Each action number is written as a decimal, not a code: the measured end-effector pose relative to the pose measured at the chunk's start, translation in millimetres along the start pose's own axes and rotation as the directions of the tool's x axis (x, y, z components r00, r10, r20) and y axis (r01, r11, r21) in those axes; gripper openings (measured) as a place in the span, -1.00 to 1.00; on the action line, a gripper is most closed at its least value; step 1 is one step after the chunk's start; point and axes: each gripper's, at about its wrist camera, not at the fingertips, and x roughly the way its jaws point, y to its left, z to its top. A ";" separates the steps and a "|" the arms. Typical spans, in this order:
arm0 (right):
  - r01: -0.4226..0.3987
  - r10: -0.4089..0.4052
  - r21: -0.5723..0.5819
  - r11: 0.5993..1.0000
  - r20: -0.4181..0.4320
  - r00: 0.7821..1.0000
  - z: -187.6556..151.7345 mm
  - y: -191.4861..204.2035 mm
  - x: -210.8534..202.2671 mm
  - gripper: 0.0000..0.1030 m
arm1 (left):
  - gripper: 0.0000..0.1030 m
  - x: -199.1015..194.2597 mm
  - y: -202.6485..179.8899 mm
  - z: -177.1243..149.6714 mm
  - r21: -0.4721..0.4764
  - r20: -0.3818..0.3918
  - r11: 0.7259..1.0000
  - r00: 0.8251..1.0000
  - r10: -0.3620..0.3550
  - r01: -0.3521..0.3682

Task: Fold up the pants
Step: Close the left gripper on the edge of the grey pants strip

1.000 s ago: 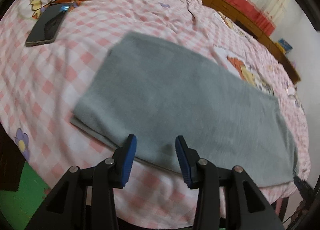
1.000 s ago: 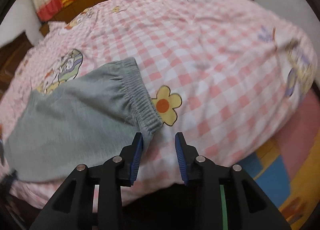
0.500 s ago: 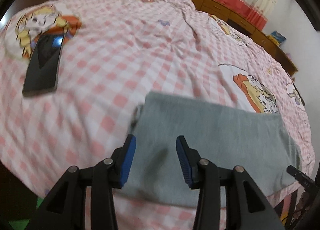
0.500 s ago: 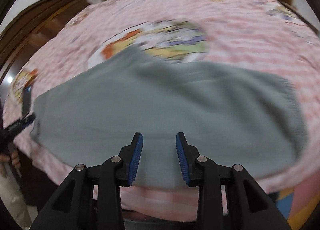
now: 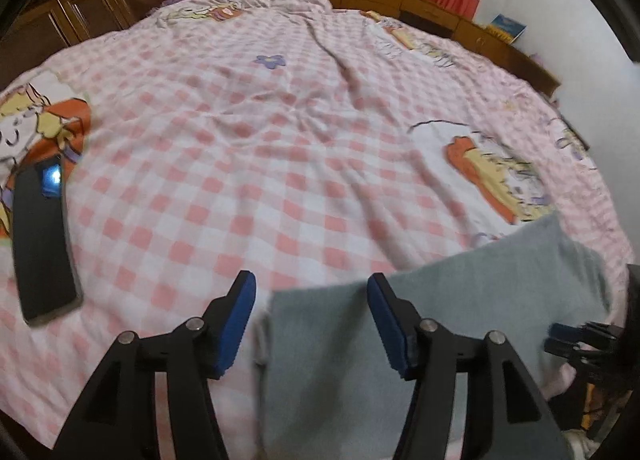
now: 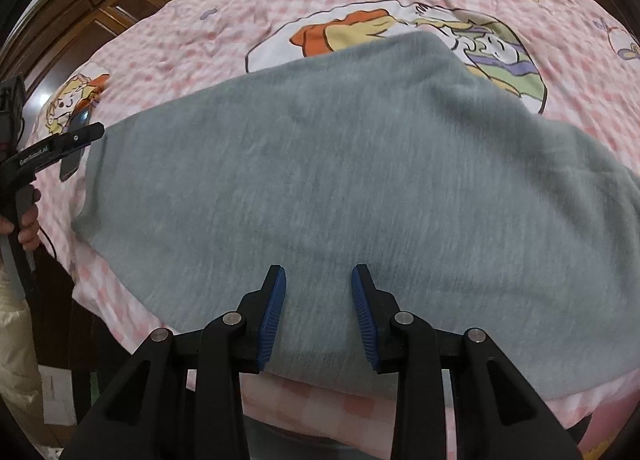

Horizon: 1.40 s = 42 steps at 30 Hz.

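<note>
Since a second ago both claws swung toward the middle of the pants [image 6: 352, 188], which lie folded flat on the checkered bedsheet [image 5: 280, 132]. Left claw [image 5: 311, 318] and right claw [image 6: 318, 310] both hang spread apart over them, gripping nothing. Phone [image 5: 42, 236] sits left of the pants.

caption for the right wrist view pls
Open right gripper over folded grey knit pants on a pink checked bedsheet.
</note>
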 end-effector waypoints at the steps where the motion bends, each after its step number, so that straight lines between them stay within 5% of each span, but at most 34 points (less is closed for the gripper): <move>1: 0.004 -0.004 0.004 1.000 0.001 1.000 -0.5 0.3 0.8 -0.32 | 0.24 1.5 2.2 0.9 0.001 0.001 1.000 1.000 0.006 -0.006; 3: 0.013 -0.013 -0.001 1.000 0.000 1.000 -0.5 1.2 0.2 -0.32 | 0.28 4.1 8.8 1.3 -0.016 0.005 1.000 1.000 0.000 0.000; 8: 0.026 -0.026 -0.015 1.000 -0.009 1.000 0.6 4.5 3.9 -0.28 | 0.28 13.8 23.6 -3.5 -0.111 -0.030 0.984 0.989 -0.145 0.141; 15: 0.030 -0.030 -0.014 0.999 0.000 1.000 -0.2 8.1 5.2 -0.20 | 0.25 15.0 16.8 -3.3 -0.077 -0.023 0.991 0.993 -0.112 0.110; 17: 0.035 -0.035 -0.019 0.999 -0.003 0.999 -0.1 9.2 4.5 -0.20 | 0.20 16.2 13.0 -4.9 -0.067 -0.026 0.984 0.986 -0.164 0.162; 19: 0.033 -0.033 -0.024 0.999 -0.006 0.999 0.3 9.9 3.2 -0.20 | 0.01 18.1 10.8 -6.4 -0.066 -0.033 0.981 0.982 -0.187 0.184; 21: 0.031 -0.031 -0.025 0.999 -0.007 0.999 -0.4 9.4 2.6 -0.20 | -0.68 17.9 8.8 -7.4 -0.066 -0.029 0.979 0.980 -0.196 0.194; 24: 0.027 -0.027 -0.022 0.999 -0.007 1.000 -2.2 9.6 3.8 -0.20 | -0.83 7.3 7.3 -10.4 -0.070 0.001 0.969 0.972 -0.236 0.236; 35: 0.028 -0.029 -0.029 0.999 -0.004 1.000 -6.2 13.8 4.5 -0.19 | -0.83 -46.9 -9.0 -53.1 0.018 0.117 0.941 0.934 -0.337 0.338; 40: 0.029 -0.030 -0.040 0.999 -0.016 0.999 -5.2 14.0 4.1 -0.19 | -0.83 -45.0 -12.4 -81.6 0.038 0.071 0.924 0.921 -0.382 0.380; 42: 0.026 -0.027 -0.050 0.998 -0.020 0.999 -2.8 15.7 2.1 -0.19 | -0.83 -36.4 -13.6 -90.8 0.038 0.027 0.929 0.929 -0.369 0.368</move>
